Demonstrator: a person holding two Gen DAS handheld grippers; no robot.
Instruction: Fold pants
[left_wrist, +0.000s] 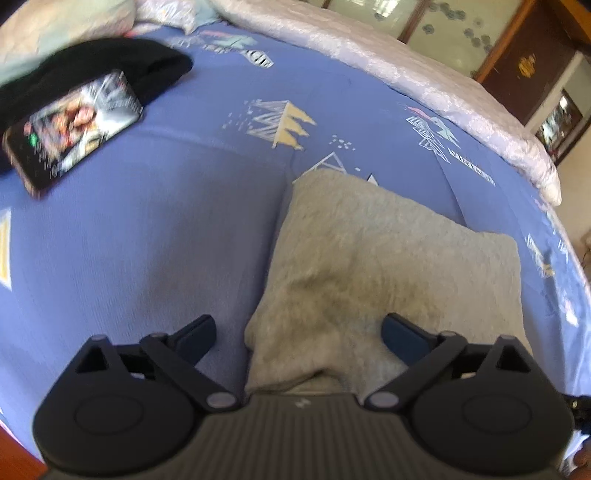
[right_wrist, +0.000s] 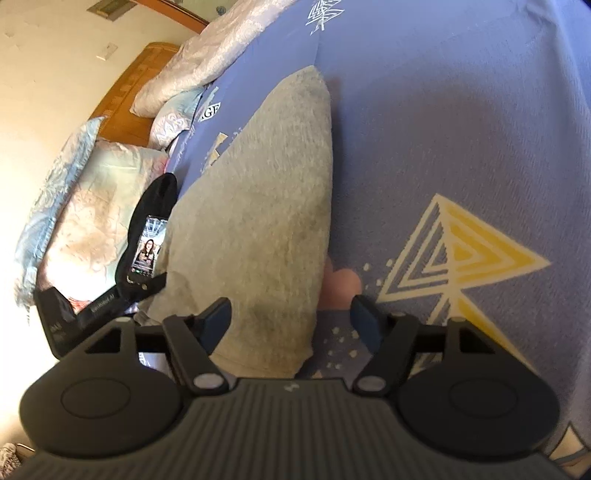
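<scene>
Lying folded on the blue sheet (left_wrist: 147, 240): grey fleece pants (left_wrist: 369, 258), a compact thick rectangle, near the bed's middle. Hovering over the near end of the pants: left gripper (left_wrist: 297, 334), jaws spread wide, nothing pinched, fabric showing between the fingers (left_wrist: 195, 332) but pads not pressing on it. Hanging over the other near corner: right gripper (right_wrist: 291, 314), jaws also apart, gripping nothing; left finger sitting over the grey fabric, right finger over bare sheet beside the pants' edge. Running away from the right wrist view as a long tapering grey slab: same pants (right_wrist: 266, 192), one long edge falling straight along the sheet. Sitting well apart, up toward the pillows (right_wrist: 92, 206): lit phone (left_wrist: 74, 129) leaning on a black garment (left_wrist: 110, 62). Bunching along the far side of the bed: pale quilt (left_wrist: 406, 81). Showing behind: wooden headboard (right_wrist: 140, 85) against a cream wall. Both views slightly motion-blurred.
</scene>
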